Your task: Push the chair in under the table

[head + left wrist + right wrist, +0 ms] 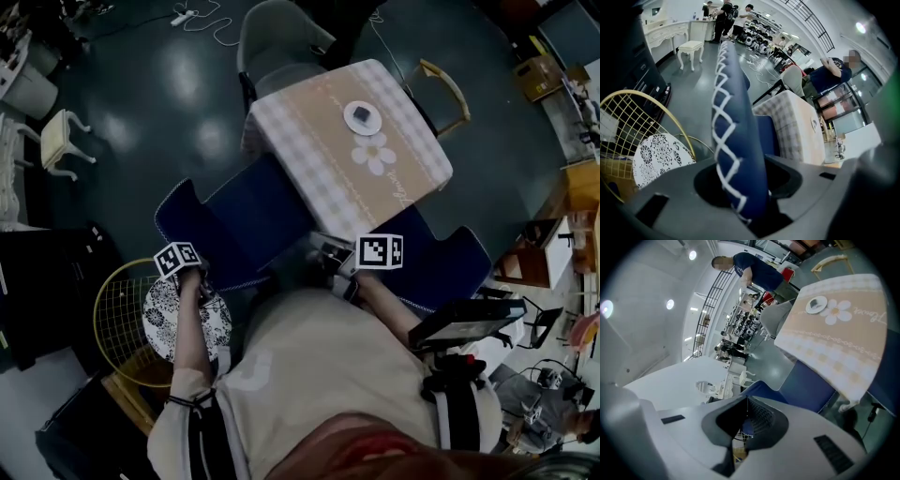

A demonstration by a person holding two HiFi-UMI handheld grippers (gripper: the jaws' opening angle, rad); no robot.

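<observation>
Centrally, table [309, 131], square, under a beige and checked cloth [412, 173] with a daisy print, upper middle of the head view. Next, blue chair [246, 223], wide and upholstered, white cross-stitch along the edge of its back, just below and left of the table; its seat reaches in under the near edge of the cloth, while its back stands clear of the table, spanning middle left to lower right. Gold wire chair [117, 319], round back, patterned black-and-white cushion, lower left, just beside the blue chair. Grey chair [279, 37], top centre, against the table's far side. White stool [62, 137], left edge, well apart from the rest. Left gripper [740, 187], pointing steeply down, jaws clamped across the stitched back edge of the blue chair. Right gripper [746, 417], jaws pressed together with nothing between them, near the chair's back at the table's near edge. Plate [362, 117], small, round, on the cloth
</observation>
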